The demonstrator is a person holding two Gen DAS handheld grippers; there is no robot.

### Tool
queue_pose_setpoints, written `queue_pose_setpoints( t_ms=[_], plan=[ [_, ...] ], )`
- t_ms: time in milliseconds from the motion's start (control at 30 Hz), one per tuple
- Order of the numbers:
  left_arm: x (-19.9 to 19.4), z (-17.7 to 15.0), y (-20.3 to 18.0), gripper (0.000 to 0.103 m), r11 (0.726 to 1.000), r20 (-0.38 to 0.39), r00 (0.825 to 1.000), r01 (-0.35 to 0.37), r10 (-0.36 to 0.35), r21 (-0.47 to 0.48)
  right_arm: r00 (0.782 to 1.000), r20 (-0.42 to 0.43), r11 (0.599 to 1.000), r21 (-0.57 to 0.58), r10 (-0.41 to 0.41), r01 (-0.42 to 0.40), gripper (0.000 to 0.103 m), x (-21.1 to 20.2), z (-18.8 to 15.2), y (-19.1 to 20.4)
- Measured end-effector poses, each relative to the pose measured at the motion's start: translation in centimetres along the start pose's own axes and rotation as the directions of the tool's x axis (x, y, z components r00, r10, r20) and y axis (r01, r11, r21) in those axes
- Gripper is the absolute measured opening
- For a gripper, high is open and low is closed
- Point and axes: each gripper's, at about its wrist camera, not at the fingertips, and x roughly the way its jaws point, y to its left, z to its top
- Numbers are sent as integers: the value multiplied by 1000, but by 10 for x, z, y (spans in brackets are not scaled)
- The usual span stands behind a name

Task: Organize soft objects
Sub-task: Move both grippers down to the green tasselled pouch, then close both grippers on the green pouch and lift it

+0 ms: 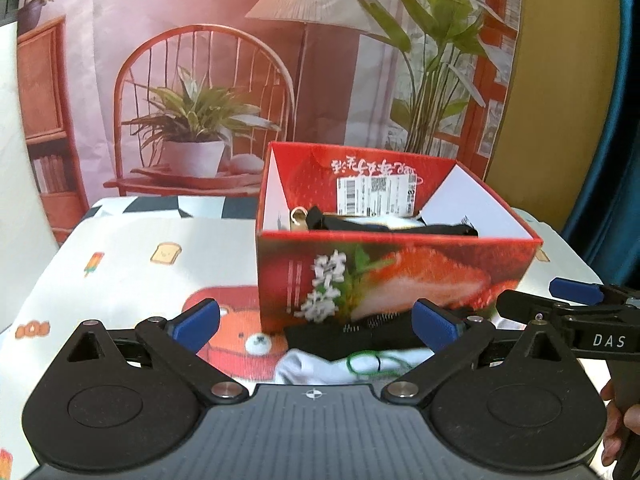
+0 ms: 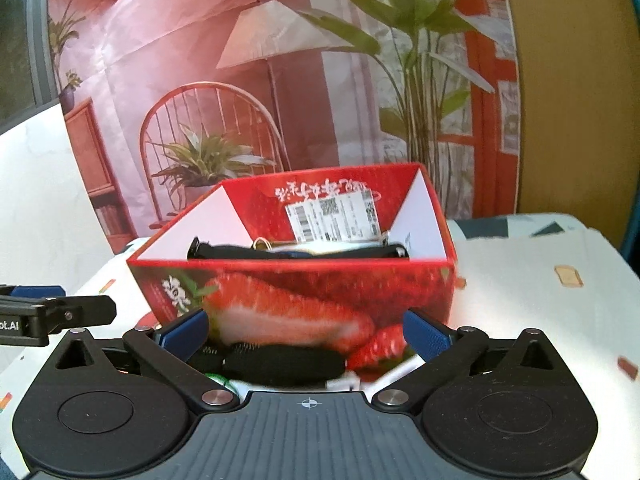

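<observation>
A red strawberry-print box [image 1: 384, 276] stands on the table, also in the right wrist view [image 2: 296, 300]. Black and white soft items [image 1: 400, 226] lie inside it, with a gold clip [image 1: 298, 218]. In front of the box lie a black fabric piece [image 1: 360, 334], a white cloth [image 1: 316, 368] and a green band [image 1: 364, 362]. My left gripper [image 1: 316, 324] is open just above and before them. My right gripper [image 2: 306, 334] is open over a black roll [image 2: 280, 362]; it shows at the right of the left view [image 1: 576, 292].
The table has a cartoon-print cloth [image 1: 132, 272]. A printed backdrop [image 1: 224, 80] of a chair, lamp and plants hangs behind. A blue curtain [image 1: 616, 160] hangs at the right. The left gripper shows at the left of the right view [image 2: 40, 308].
</observation>
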Motion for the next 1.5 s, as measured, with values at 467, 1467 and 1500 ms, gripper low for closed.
queue_pose_setpoints(
  t_ms=[467, 1467, 1500],
  plan=[
    [-14, -56, 7, 103, 999, -12, 1000, 15, -15, -40, 999, -33, 998, -41, -44, 42, 102, -20, -62, 5],
    [11, -83, -4, 46, 956, -111, 953, 268, -282, -122, 990, -124, 952, -289, 63, -97, 84, -7, -110, 54],
    [13, -83, -4, 46, 951, -114, 949, 280, -295, -131, 990, -127, 949, -298, 65, -101, 82, -6, -111, 56]
  ],
)
